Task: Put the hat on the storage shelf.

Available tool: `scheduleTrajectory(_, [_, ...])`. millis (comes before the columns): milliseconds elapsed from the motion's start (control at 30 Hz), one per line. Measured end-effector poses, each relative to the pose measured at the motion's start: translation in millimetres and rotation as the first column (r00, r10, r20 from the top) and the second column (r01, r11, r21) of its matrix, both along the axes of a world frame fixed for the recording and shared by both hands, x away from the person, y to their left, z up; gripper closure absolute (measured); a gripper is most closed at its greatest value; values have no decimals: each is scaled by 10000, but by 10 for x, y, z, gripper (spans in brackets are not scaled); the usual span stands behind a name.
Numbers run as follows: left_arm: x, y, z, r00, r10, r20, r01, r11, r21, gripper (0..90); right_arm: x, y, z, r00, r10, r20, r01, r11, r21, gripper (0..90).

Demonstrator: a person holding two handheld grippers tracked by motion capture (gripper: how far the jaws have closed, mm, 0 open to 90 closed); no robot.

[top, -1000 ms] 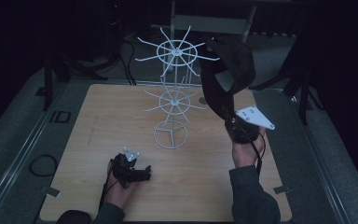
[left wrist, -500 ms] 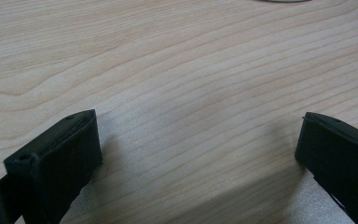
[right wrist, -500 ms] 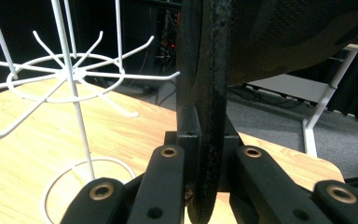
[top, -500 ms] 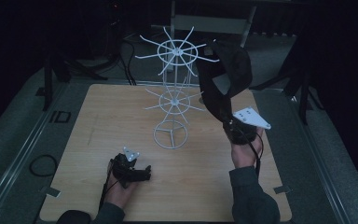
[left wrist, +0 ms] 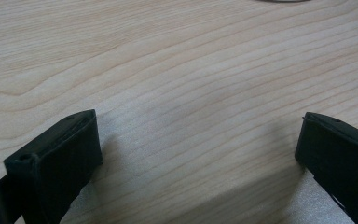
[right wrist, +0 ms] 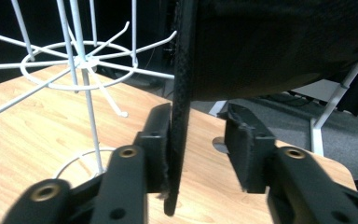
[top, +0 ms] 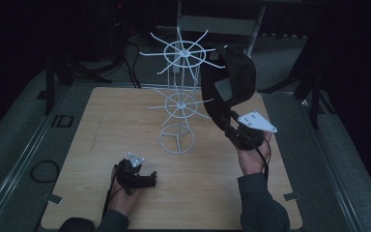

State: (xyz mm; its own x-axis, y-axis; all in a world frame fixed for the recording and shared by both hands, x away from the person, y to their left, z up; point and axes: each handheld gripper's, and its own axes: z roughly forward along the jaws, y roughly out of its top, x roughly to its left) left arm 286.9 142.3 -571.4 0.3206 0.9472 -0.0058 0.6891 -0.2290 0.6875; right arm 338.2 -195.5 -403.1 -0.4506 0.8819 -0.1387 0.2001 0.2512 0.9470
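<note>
Hanging: cap point(top: 232, 82) had risen slightly nearer the rack point(top: 181, 50)
Right tool point(right wrist: 198, 140): jaws parted, brim between
Left tool point(left wrist: 198, 154): open, idle on bench point(top: 125, 116)

The worktop point(top: 96, 145) is pale wood with a wavy brown grain, plain to see between the left gripper's point(left wrist: 198, 158) matte black fingers point(left wrist: 56, 163). The wire rack point(top: 181, 92) is white all over: hoops, spokes and stem. The cap point(top: 229, 84) is black, its edge a coarse, pebbly black between the right gripper's point(right wrist: 193, 149) black fingers point(right wrist: 156, 140), whose arms carry brass-coloured rivets. A white three-cornered plate point(top: 256, 122) tops that gripper. The floor point(top: 24, 140) beside the worktop is dull grey, and the sleeves point(top: 261, 205) are dark grey.
</note>
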Motion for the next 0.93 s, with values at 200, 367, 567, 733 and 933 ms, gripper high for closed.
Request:
scheduleTrajectory(200, [0, 0, 0, 10000, -1, -2, 1, 10000, 1, 1, -9, -1, -3, 9997, 12, -239, -10, 10000, 93, 468])
scheduleTrajectory(367, [0, 0, 0, 10000, -2, -1, 2, 10000, 1, 1, -32, -3, -20, 9979, -85, -646, 104, 9995, 305, 239])
scheduleTrajectory(567, [0, 0, 0, 10000, 0, -2, 0, 10000, 0, 1, -149, 8, -58, 9968, -80, -798, 124, 9984, 544, 144])
scheduleTrajectory(733, [0, -1, -2, 10000, 12, 18, -12, 10000, -4, 2, -173, 37, -126, 9954, -6, -954, 48, 9990, 438, 142])
scheduleTrajectory(933, [0, -1, -1, 10000, 15, 13, -15, 10000, -9, 1, -158, 98, -248, 9917, 139, -1277, -93, 9993, 361, 142])
